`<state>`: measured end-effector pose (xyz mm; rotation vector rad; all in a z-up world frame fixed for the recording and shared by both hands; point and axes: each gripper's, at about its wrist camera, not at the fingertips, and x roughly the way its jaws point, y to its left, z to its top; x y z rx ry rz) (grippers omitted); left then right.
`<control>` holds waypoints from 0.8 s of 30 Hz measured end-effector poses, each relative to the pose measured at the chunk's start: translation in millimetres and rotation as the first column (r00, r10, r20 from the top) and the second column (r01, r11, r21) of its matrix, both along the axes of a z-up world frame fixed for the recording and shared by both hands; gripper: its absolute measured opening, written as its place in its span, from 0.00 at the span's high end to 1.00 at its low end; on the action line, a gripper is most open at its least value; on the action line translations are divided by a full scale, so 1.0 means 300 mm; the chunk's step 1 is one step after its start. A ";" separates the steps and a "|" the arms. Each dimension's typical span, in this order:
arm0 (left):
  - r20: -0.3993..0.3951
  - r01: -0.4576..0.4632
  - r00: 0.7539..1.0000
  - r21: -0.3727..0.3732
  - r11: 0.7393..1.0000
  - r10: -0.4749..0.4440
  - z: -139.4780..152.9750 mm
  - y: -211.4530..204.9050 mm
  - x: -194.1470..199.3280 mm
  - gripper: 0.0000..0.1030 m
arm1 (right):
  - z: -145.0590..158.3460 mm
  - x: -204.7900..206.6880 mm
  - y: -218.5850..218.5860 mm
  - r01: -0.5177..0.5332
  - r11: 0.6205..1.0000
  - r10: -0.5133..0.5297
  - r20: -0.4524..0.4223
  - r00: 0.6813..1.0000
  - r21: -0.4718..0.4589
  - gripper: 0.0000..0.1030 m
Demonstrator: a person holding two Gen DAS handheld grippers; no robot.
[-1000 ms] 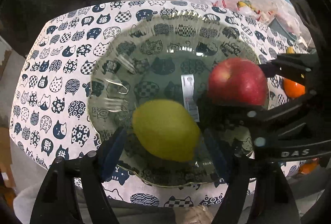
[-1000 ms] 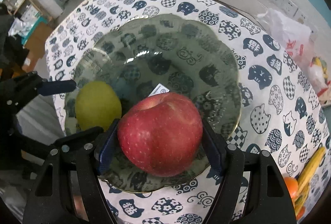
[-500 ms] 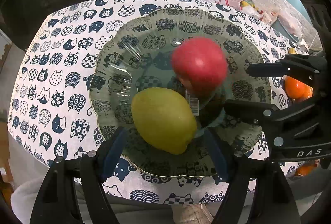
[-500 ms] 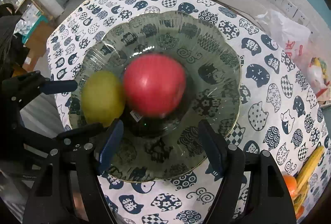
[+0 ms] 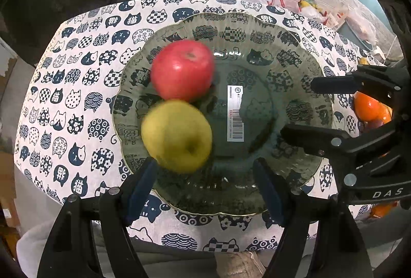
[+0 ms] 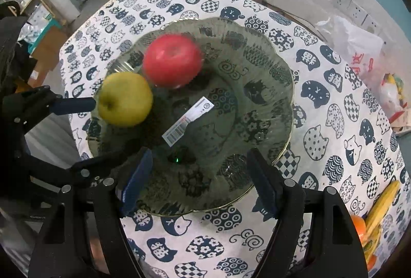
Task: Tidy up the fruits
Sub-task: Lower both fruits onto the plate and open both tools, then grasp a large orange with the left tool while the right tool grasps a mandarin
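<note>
Resting touching on the glass plate (image 5: 303,67), red apple (image 5: 183,70) and green apple (image 5: 177,135) look blurred, possibly rolling; both left tongs (image 5: 205,188) and right tongs (image 6: 199,181) are spread, empty. A roll-off is risked.

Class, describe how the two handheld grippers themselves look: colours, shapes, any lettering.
The left gripper and the right gripper share one design: angular black frames with round silver bolts and dark blue pads lining the fingers. In the left wrist view, the right gripper's frame bears white lettering "DAS".
</note>
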<state>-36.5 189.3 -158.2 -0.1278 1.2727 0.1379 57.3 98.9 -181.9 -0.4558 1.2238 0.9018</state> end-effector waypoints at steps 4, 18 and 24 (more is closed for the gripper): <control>0.010 0.008 1.000 0.013 1.000 -0.008 0.016 -0.012 0.002 0.24 | 0.008 0.004 -0.008 0.007 1.000 -0.007 0.006 1.000 0.012 0.25; 0.098 0.065 0.993 0.058 0.996 -0.071 0.142 -0.156 0.070 0.19 | 0.202 0.029 -0.258 0.168 0.986 -0.169 0.142 0.975 0.020 0.22; 0.123 0.157 0.979 0.054 0.986 -0.163 0.197 -0.314 0.116 0.17 | 0.265 0.037 -0.464 0.257 0.966 -0.256 0.185 0.949 0.016 0.19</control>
